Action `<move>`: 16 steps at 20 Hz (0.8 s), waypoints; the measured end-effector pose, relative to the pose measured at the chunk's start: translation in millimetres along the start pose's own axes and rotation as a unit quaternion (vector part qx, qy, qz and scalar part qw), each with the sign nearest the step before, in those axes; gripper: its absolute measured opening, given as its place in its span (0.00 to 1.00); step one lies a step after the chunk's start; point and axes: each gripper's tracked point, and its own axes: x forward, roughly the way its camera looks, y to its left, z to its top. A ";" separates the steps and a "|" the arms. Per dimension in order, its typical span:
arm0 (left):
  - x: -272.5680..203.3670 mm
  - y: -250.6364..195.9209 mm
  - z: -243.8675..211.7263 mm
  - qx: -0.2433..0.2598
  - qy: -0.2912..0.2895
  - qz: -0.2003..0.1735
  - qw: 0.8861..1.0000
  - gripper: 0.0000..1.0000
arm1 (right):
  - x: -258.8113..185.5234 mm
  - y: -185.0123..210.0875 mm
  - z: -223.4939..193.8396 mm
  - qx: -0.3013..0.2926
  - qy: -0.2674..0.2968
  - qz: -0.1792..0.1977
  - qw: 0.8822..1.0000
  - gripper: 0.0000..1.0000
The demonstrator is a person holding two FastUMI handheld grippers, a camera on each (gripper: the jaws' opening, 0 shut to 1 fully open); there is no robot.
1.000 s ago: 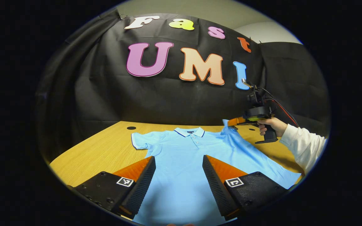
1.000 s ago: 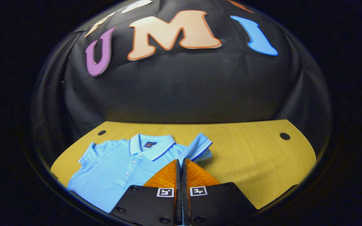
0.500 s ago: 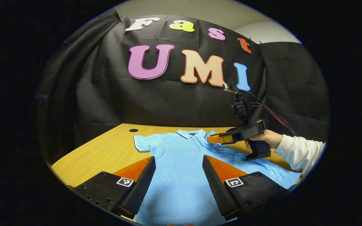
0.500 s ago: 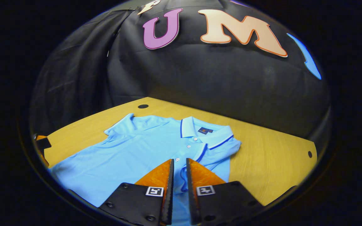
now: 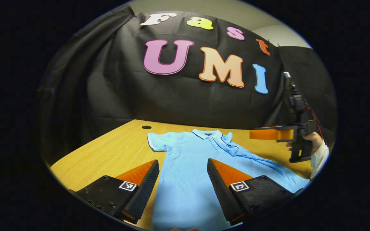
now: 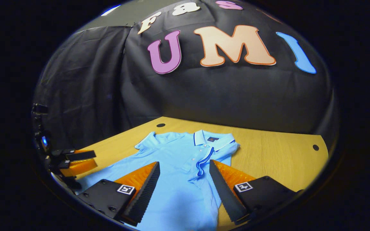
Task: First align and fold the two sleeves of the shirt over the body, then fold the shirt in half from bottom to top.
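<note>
Both the left gripper [image 5: 182,175] and the right gripper [image 6: 184,179] are being held wide open and empty above the light blue short-sleeved polo shirt [image 6: 175,166], which is lying on the yellow wooden table [image 6: 278,157], one sleeve folded over its body.

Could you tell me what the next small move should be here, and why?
Probably the left tongs should go to the flat sleeve and grip it. The other sleeve already lies over the shirt, and the right tongs are open and off it.
</note>
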 end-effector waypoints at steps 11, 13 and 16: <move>95.3 60.1 21.1 0.014 0.077 0.018 0.997 0.90 | -101.8 -42.7 -46.6 0.085 -0.031 -0.040 0.995 0.99; 118.0 73.7 23.2 0.001 0.101 0.032 0.994 0.90 | -109.8 -52.8 -47.9 0.080 -0.044 -0.056 0.994 0.99; 152.6 79.6 22.7 -0.015 0.135 0.031 0.990 0.90 | -119.6 -55.0 -50.6 0.081 -0.055 -0.064 0.993 0.98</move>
